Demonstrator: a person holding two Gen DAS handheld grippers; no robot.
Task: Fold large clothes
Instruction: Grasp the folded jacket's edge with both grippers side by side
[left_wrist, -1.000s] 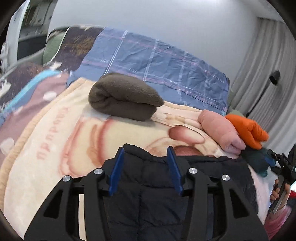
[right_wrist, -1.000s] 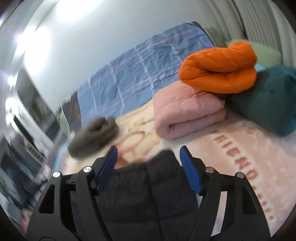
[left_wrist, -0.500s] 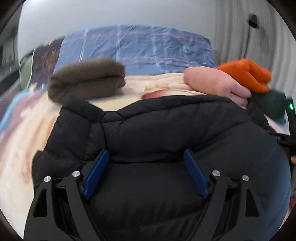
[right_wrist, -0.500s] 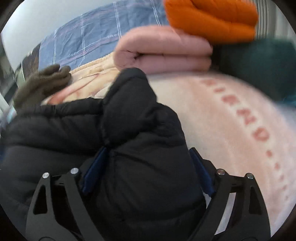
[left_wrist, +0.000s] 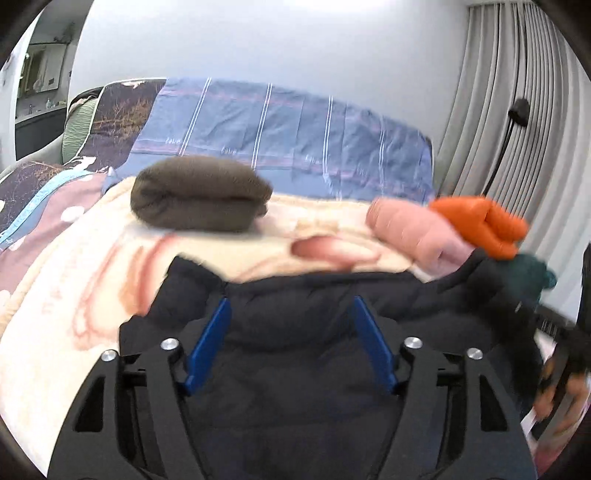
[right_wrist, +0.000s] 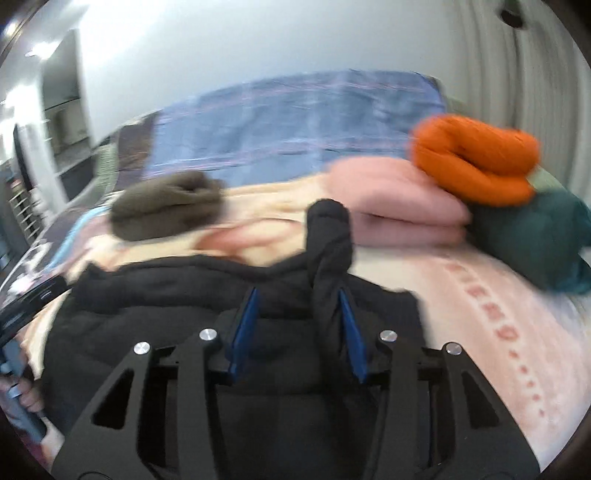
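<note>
Your right gripper (right_wrist: 297, 328) pinches a bunched ridge of the black jacket (right_wrist: 184, 295) at frame centre – left gripper (left_wrist: 291, 343) gapes; pull hard and that slippery ridge slides free

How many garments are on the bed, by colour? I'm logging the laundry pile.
Black: 1, the puffer jacket being folded
Brown: 1, folded bundle
Pink: 1, folded bundle
Orange: 1, folded bundle resting on the pink one
Dark teal: 1, bundle
Total: 5
</note>
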